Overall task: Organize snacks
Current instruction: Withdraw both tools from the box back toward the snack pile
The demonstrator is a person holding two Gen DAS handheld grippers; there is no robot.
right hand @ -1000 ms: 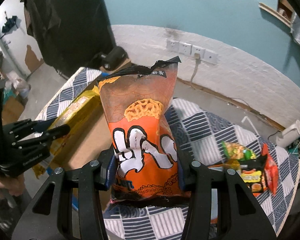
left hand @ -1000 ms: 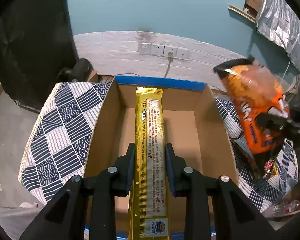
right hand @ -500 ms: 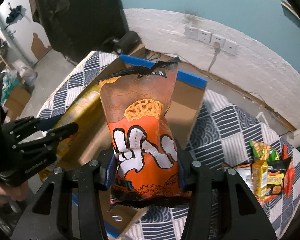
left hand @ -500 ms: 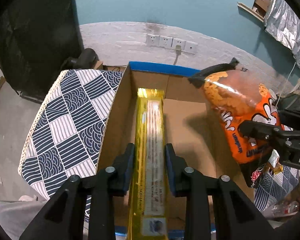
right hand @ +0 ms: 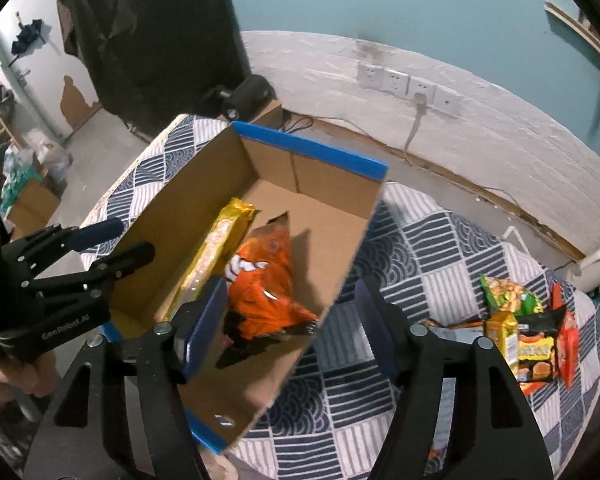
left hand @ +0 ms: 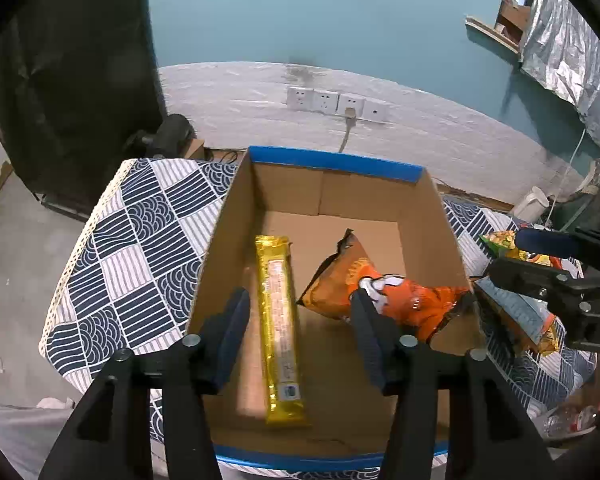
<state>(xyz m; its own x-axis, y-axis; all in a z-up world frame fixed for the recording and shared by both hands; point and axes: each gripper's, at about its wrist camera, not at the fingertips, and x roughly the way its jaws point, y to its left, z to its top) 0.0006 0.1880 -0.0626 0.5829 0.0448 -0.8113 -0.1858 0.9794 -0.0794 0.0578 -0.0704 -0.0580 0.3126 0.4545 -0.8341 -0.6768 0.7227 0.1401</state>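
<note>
Both my jaws are opening and grip nothing: my left gripper (left hand: 298, 330) has let the gold packet (left hand: 281, 320) drop flat in the cardboard box (left hand: 332, 166), my right gripper (right hand: 290, 330) the orange bag (right hand: 262, 288) beside it (touching, perhaps). Two snacks stowed; the snack pile (right hand: 526, 330) waits on the cloth.

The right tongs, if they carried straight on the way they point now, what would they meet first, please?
Probably the near right wall of the cardboard box, which runs between the opening right tongs; depth is hard to judge. The orange snack bag lies just left of that line, beside the left pad.
</note>
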